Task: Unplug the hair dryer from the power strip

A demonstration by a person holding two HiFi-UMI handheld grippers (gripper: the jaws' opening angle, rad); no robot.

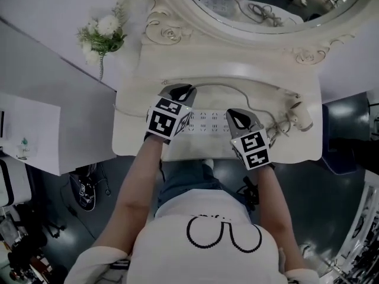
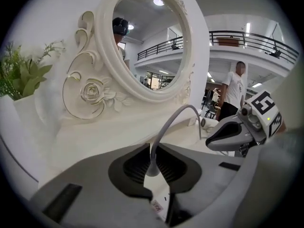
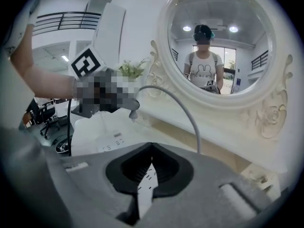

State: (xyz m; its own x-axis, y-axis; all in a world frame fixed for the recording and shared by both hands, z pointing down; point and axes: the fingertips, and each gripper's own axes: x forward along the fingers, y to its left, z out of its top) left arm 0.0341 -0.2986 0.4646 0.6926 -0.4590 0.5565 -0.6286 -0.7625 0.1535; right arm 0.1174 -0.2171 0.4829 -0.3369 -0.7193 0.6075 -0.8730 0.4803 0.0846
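A white power strip (image 1: 204,123) lies along the front of the white vanity table (image 1: 136,141). My left gripper (image 1: 179,89) is behind the strip's left end, shut on the hair dryer's white plug (image 2: 152,167). In the right gripper view the plug (image 3: 134,114) hangs clear above the strip (image 3: 110,142). A grey cord (image 1: 237,89) arcs from the plug to the hair dryer (image 1: 302,116), which lies at the table's right. My right gripper (image 1: 237,116) hovers over the strip's right end, its jaws shut with nothing between them; the strip shows below them.
An oval mirror (image 1: 260,10) in a carved white frame stands at the back of the table. A vase of white flowers (image 1: 102,37) is at the back left. A person (image 2: 235,87) stands far off in the room behind.
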